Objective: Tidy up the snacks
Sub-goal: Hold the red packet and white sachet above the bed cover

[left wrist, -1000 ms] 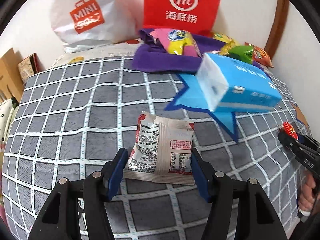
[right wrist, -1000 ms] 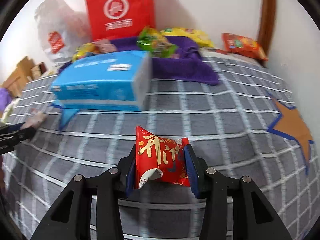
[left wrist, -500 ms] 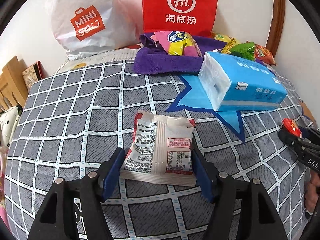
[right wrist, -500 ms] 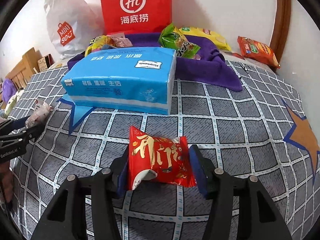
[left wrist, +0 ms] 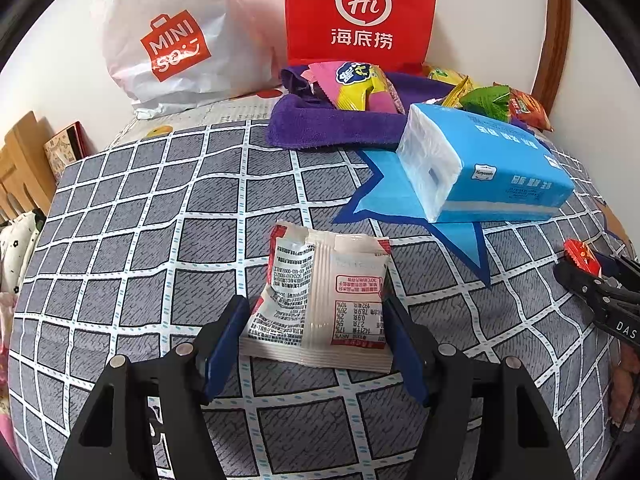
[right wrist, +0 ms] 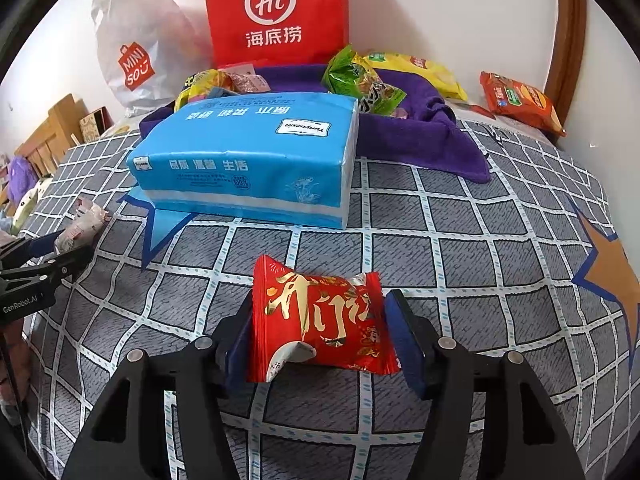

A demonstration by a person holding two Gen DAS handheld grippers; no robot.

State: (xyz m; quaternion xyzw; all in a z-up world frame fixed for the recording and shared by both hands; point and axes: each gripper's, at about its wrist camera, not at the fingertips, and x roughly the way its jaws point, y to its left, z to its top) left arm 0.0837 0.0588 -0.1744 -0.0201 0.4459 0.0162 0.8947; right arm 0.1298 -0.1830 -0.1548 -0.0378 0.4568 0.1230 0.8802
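centrally, a white snack packet (left wrist: 320, 300) sits clamped between the blue pads of the left gripper (left wrist: 316, 344), its printed back facing up, over the grey checked bedspread (left wrist: 140, 240). the right gripper (right wrist: 320, 340) is likewise closed on a red snack packet (right wrist: 320, 320) with gold lettering. at two o'clock from the white packet lies a blue tissue pack (left wrist: 488, 168); at twelve, more snacks rest on a purple towel (left wrist: 328, 128) before a red bag (left wrist: 360, 12), a white bag (left wrist: 168, 40) at eleven.
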